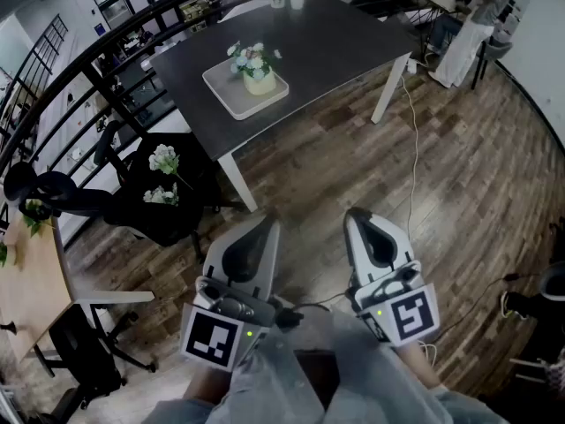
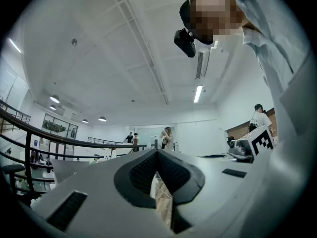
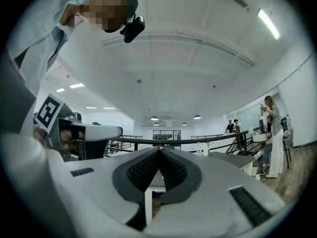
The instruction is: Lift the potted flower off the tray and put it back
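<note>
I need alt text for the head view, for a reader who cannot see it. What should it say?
The left gripper and the right gripper, jaws shut and empty, point over a wooden floor toward a dark table some way ahead. On the table, a potted flower stands in a pale tray.

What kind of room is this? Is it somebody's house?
Probably not a house. It looks like an open office or workshop. There are office chairs, a long black railing, and a person busy at a desk in the far corner.
</note>
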`<action>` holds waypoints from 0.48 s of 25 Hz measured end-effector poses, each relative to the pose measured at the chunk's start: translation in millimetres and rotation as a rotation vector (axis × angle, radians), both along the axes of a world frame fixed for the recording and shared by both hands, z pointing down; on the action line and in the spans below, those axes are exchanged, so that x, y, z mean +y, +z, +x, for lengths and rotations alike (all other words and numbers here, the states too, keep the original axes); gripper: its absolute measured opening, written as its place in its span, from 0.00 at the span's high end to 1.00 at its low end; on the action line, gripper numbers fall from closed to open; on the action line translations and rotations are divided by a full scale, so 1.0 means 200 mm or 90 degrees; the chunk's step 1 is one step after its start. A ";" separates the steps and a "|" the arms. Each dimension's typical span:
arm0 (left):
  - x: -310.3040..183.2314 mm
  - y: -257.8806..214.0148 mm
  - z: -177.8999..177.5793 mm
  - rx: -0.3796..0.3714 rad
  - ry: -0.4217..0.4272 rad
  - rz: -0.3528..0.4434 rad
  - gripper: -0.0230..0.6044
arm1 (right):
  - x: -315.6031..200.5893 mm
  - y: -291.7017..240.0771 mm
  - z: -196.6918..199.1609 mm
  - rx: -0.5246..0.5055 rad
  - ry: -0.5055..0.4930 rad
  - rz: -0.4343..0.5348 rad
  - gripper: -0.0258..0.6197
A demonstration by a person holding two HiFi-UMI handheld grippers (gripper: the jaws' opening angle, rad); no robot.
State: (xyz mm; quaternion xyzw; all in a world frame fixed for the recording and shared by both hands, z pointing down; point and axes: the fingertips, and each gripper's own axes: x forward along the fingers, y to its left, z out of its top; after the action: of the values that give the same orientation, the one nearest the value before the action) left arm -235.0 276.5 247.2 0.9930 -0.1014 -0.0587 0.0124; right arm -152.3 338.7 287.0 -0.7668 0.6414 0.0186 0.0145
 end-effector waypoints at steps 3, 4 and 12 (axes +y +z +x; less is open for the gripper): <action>-0.01 0.01 -0.01 0.000 -0.004 0.000 0.97 | -0.01 0.00 -0.01 0.004 -0.002 0.002 0.96; -0.02 0.01 -0.01 0.001 -0.004 0.000 0.97 | -0.02 0.00 -0.01 0.004 -0.002 0.003 0.96; -0.01 0.00 -0.02 0.005 -0.003 0.004 0.97 | -0.02 0.00 -0.02 0.014 -0.002 0.003 0.96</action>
State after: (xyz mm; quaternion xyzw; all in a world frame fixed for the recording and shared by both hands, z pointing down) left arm -239.2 273.6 247.8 0.9926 -0.1037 -0.0631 0.0093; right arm -156.5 335.5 286.7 -0.7655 0.6428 0.0285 0.0094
